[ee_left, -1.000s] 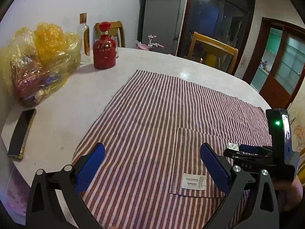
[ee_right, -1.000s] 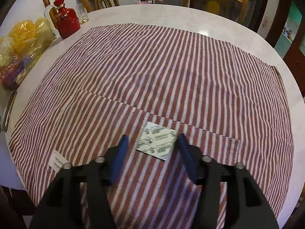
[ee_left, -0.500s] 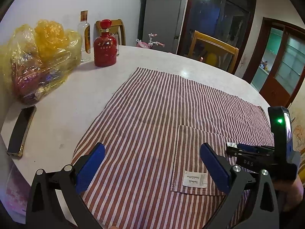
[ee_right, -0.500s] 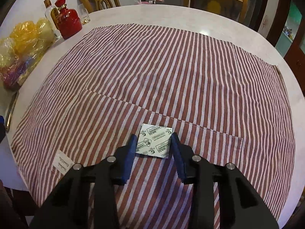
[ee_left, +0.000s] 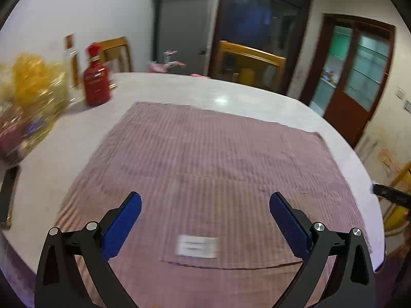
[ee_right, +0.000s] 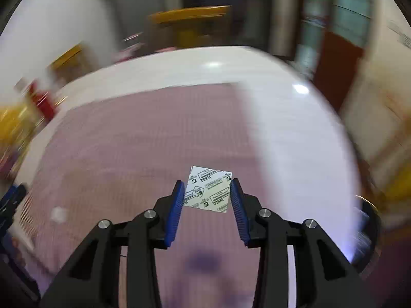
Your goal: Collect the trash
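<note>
A small white printed sachet (ee_right: 208, 189) hangs above the striped cloth (ee_right: 133, 141), pinched by its side edges between the blue pads (ee_right: 177, 205) of my right gripper (ee_right: 207, 183), which is shut on it. The right wrist view is heavily blurred around the sachet. My left gripper (ee_left: 205, 197) hovers over the near part of the same red-and-white striped cloth (ee_left: 205, 154), jaws wide open with nothing between them. A white sewn label (ee_left: 197, 246) on the cloth lies just below its fingers.
The cloth covers a round pale table (ee_left: 231, 95). At the far left stand a red bottle (ee_left: 96, 87), a clear bottle (ee_left: 70, 71) and a yellow plastic bag (ee_left: 28, 107). A phone (ee_left: 7, 195) lies at the left edge. Wooden chairs (ee_left: 251, 64) ring the far side.
The right gripper's pads closed on the sachet, then lifted it off the cloth and swung it toward the table's right side. The left gripper shifted right over the cloth, still open.
</note>
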{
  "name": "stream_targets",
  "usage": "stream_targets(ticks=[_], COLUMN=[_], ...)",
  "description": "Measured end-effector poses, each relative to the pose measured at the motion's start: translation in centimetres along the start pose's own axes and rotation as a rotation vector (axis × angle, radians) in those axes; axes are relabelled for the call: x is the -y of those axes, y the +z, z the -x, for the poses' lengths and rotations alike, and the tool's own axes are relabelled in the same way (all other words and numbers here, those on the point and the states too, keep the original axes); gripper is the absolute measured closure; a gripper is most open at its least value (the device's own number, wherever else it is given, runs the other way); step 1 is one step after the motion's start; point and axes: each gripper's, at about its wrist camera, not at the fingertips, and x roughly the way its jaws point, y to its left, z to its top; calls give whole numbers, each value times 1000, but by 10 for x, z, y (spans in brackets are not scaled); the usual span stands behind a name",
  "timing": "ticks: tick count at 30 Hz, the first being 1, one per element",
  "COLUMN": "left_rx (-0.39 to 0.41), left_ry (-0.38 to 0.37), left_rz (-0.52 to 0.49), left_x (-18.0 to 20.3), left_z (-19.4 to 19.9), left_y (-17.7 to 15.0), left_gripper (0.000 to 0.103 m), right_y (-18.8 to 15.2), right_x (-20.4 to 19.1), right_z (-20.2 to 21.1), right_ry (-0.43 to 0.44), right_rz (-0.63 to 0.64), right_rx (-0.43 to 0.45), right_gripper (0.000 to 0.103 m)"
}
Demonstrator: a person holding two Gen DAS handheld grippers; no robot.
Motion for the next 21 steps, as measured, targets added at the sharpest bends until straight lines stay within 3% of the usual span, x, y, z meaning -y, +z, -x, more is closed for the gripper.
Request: stream_targets(ticks=[4, 10, 12, 13, 17, 21], left_rx=[14, 27, 35, 41, 49, 54], left_ry=[-49, -81, -82, -79, -62, -50], left_rz=[-85, -180, -205, -221, -235, -240], left_x=[49, 103, 112, 116, 121, 120], left_z=[0, 13, 20, 24, 35, 43], left_y=[1, -2, -4, -5, -10, -11], left_gripper=[6, 6, 6, 6, 6, 6], right_y=[-27, -76, -86, -91, -93, -77], right_x=[130, 235, 253, 260, 261, 226], right_z=[18, -19, -31, -35, -32, -5], right_ry=[-180, -257, -278, -290, -298, -266], right_rz=[-224, -433, -470, -487, -492, -435], right_rx=[2, -105, -141, -139, -123, -36], right_gripper=[66, 64, 39, 21, 21, 21])
